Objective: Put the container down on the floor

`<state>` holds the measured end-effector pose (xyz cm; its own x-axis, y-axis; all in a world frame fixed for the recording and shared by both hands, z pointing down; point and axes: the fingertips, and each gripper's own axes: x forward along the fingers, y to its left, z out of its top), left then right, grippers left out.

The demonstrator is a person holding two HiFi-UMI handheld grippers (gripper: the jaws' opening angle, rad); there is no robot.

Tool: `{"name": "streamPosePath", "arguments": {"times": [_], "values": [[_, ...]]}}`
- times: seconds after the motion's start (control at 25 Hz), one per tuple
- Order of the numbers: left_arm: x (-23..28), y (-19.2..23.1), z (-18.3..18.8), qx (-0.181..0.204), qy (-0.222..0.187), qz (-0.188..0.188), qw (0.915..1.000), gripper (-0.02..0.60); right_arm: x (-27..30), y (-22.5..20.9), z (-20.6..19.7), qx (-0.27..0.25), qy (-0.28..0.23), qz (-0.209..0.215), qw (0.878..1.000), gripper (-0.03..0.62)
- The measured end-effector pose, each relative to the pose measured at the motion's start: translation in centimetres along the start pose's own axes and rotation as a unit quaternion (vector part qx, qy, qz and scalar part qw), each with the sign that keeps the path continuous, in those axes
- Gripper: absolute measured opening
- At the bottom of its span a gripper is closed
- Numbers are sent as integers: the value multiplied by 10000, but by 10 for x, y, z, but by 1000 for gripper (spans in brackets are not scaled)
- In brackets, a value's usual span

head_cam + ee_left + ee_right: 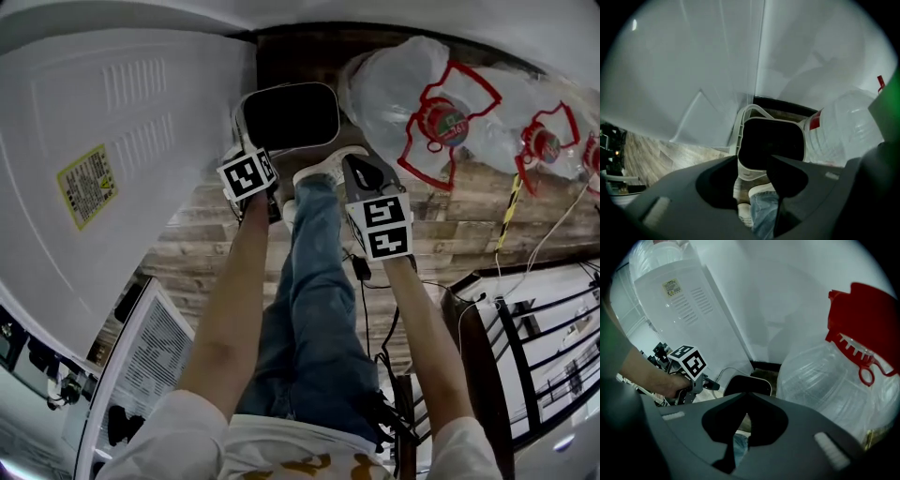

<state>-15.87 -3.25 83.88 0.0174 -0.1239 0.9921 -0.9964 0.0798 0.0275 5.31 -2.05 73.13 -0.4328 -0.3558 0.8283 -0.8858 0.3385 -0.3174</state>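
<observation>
Floor: weathered grey-brown wood planks (441, 225), with dark skirting (787, 104) along the far edge.
Container: pale grey plastic bin (287, 116) with a rounded-square mouth and a black inside. It is upright, mouth up, low by the planks at 12 o'clock from the person's white shoes (328, 167). Whether its base rests on the planks cannot be told.
Neighbours: tall white ribbed appliance (122, 169) at the bin's 9 o'clock; clear water jugs (412, 94) with red caps and handles at its 3 o'clock.
Left gripper (753, 161): jaws released and well apart, the bin's near rim showing in the gap; contact cannot be told.
Right gripper (745, 397): jaws clenched tip to tip and empty, at the bin's 5 o'clock.
Writing: yellow sticker (86, 185) on the appliance, print too small to read; black-and-white square markers on both gripper cubes (247, 175).
</observation>
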Motion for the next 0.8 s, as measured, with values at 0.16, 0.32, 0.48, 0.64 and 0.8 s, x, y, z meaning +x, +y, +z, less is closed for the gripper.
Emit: {"name": "streamPosePath", "arguments": {"times": [0.16, 0.32, 0.48, 0.64, 0.8], "values": [[-5, -9, 4, 93, -91, -115, 9998, 181, 0, 9, 6, -6, -54, 52, 10000, 28], [-11, -15, 7, 110, -212, -201, 9995, 167, -4, 12, 19, 21, -193, 24, 9998, 28], [-22, -25, 12, 105, -357, -347, 9987, 129, -12, 11, 28, 35, -295, -58, 9995, 28], [-38, -37, 25, 207, -611, -560, 9963, 89, -21, 18, 34, -20, -375, -70, 9993, 28], [-52, -49, 39, 264, -860, -880, 9921, 0, -28, 20, 34, -22, -448, -131, 9989, 28]]}}
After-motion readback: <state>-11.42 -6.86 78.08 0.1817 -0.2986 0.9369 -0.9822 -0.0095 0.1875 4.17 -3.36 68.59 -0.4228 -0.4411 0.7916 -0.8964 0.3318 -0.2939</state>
